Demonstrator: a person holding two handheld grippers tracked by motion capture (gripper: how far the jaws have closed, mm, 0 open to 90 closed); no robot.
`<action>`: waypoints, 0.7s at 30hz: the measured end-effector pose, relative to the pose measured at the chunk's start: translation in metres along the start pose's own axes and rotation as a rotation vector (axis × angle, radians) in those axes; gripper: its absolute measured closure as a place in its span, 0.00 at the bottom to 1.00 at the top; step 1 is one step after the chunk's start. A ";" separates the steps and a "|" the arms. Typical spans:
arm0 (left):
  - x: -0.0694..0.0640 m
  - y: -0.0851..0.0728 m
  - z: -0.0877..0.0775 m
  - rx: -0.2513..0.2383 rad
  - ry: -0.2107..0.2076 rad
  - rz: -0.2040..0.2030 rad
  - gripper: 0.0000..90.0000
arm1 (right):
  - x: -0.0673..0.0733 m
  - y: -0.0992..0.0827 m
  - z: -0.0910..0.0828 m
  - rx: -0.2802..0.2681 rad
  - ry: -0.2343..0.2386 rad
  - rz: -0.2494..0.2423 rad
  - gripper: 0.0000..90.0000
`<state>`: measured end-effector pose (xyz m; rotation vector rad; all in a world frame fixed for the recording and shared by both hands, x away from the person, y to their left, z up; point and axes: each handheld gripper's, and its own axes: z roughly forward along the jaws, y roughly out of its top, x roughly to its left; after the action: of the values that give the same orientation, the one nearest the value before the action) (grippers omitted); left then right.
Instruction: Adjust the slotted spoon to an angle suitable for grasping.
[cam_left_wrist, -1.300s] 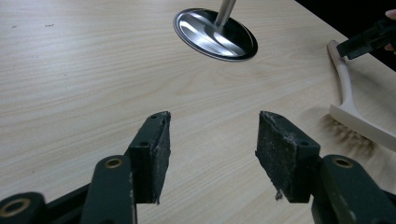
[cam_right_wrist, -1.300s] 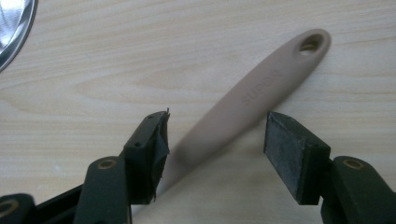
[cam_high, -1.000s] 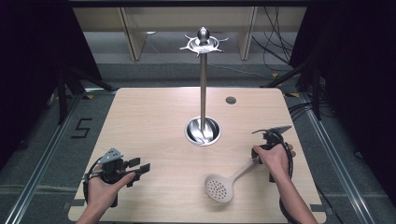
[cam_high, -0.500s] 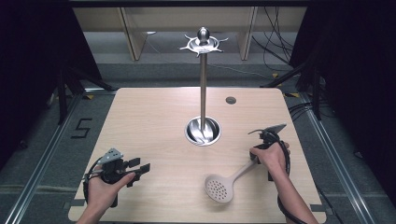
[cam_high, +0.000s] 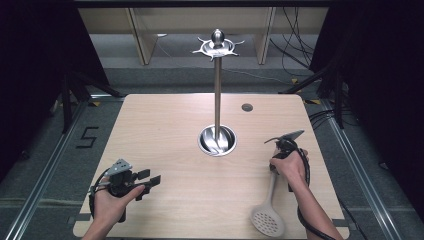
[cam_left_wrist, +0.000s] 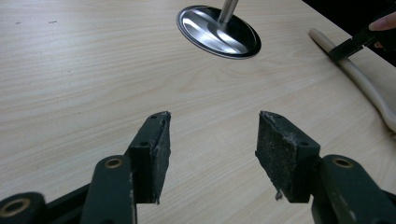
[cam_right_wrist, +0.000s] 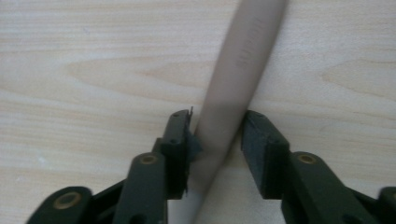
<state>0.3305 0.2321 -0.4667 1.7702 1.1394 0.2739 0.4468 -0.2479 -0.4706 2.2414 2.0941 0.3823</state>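
Note:
A beige slotted spoon (cam_high: 268, 219) lies on the wooden table (cam_high: 165, 130) at the front right, with its handle (cam_right_wrist: 243, 60) pointing away from me. My right gripper (cam_high: 274, 169) points down onto that handle; its jaws have just been closing and both pads now press the handle's sides in the right gripper view (cam_right_wrist: 215, 135). My left gripper (cam_high: 150, 180) rests low at the front left, open, with bare wood between its pads (cam_left_wrist: 212, 140). A steel utensil stand (cam_high: 217, 140) rises mid-table to a hooked ring (cam_high: 217, 46); its round base (cam_left_wrist: 217, 30) is also in the left gripper view.
A small dark round grommet (cam_high: 246, 107) sits in the tabletop at the back right. Cables (cam_high: 300, 50) and pale shelving (cam_high: 200, 25) lie on the floor beyond the far edge. Metal rails (cam_high: 360, 165) run along both sides of the table.
The right gripper's jaws closed in on the spoon handle, and the hand shifted slightly. The left hand and the spoon stayed where they were.

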 end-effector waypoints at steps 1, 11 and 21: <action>0.000 0.000 0.000 0.000 0.000 -0.002 0.49 | 0.000 0.000 0.000 0.002 0.007 -0.017 0.76; 0.001 0.000 0.000 0.004 -0.002 0.009 0.49 | 0.002 -0.010 -0.012 -0.063 0.073 -0.111 0.80; 0.000 0.000 0.002 0.006 0.008 0.002 0.49 | -0.007 -0.023 -0.045 -0.191 0.186 -0.233 0.80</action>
<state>0.3316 0.2314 -0.4675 1.7765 1.1450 0.2790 0.4141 -0.2591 -0.4328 1.8969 2.2642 0.7631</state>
